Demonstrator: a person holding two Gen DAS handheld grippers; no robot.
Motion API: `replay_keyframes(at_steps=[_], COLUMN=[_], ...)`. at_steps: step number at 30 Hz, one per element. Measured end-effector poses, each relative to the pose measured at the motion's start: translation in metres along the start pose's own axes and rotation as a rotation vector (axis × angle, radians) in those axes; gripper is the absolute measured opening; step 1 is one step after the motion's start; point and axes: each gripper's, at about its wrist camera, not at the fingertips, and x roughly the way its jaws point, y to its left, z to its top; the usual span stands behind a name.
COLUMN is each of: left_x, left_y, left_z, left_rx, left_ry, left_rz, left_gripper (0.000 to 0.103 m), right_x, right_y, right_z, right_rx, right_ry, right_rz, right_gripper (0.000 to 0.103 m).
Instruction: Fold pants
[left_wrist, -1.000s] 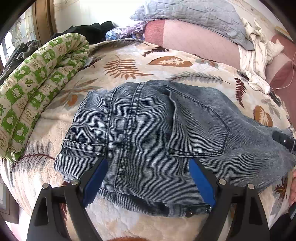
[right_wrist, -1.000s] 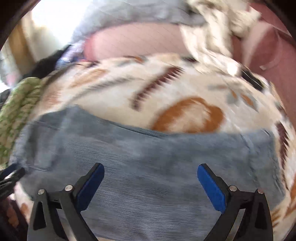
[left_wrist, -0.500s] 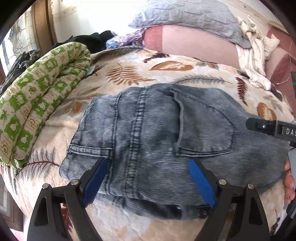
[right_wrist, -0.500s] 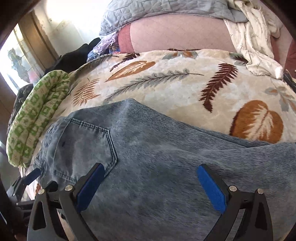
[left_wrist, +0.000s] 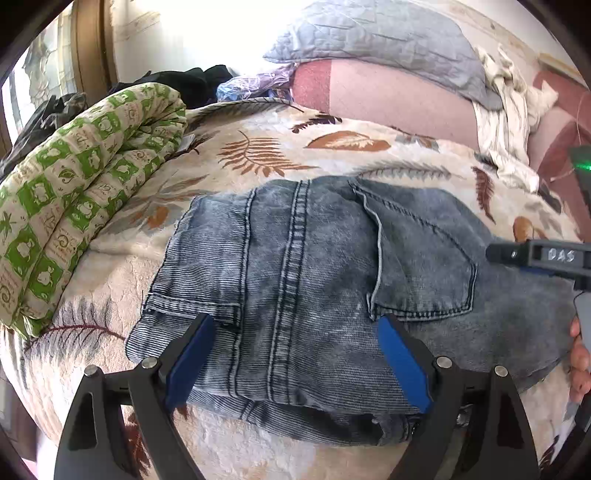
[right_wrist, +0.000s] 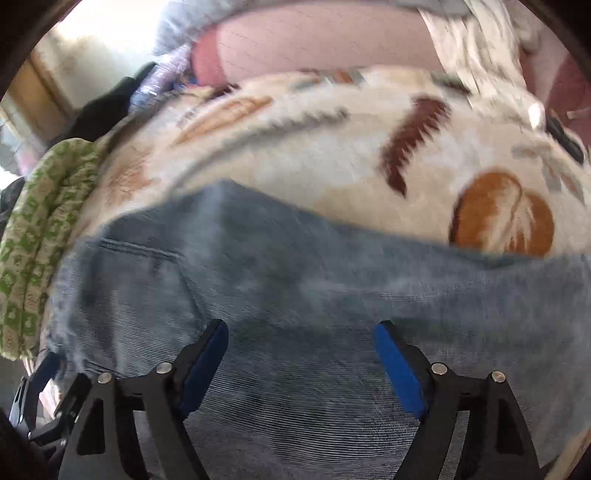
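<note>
Bright backlight from upper left, fisheye-curved edges, motion-blurred right wrist view.

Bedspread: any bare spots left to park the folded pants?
Free leaf-print bedspread between the jeans and the pink bolster; also a narrow strip between the jeans and the green rolled quilt. Crowded: black clothes far-left, white cloth far-right.

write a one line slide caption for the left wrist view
Open left gripper poised over the waistband end of grey-blue jeans lying on a leaf-print blanket.
</note>
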Motion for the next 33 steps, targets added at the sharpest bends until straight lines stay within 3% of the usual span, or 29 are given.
replay_keyframes(at_steps=[5,14,16,18,23,27,33], left_x=[0.003,0.002,0.000,-0.002,0.003,0.001,0.009], left_y=[0.001,-0.006,-0.008,-0.012,-0.016,-0.016,-0.021], left_z=[0.001,0.000,0.000,-0.001,-0.001,-0.001,-0.004], left_rx=[-0.007,0.021,0.031,0.047,0.067,0.068,0.114], left_ry=[0.016,0.026,0.024,0.018,0.030,0.021,0.050], left_rz=[-0.013,-0.037,-0.066,-0.076,-0.082,-0.078,-0.040], left_gripper=[0.090,0.089,0.088,0.075,0.069,0.065,0.065], right_x=[-0.019,0.026,0.037,0.045,0.066,0.073,0.069], right_y=[0.015,0.022,0.027,0.030,0.034,0.043,0.046], right_z=[0.028,0.082,0.090,0.095,0.103,0.098,0.099], right_rx=[-0.065,-0.141,-0.156,-0.159,-0.150,-0.200,-0.196], right_ry=[-0.076,0.028,0.045,0.070,0.138,0.147,0.099], right_rz=[0.036,0.100,0.104,0.120,0.168,0.106,0.064], right_gripper=[0.084,0.084,0.084,0.082,0.053,0.016,0.008])
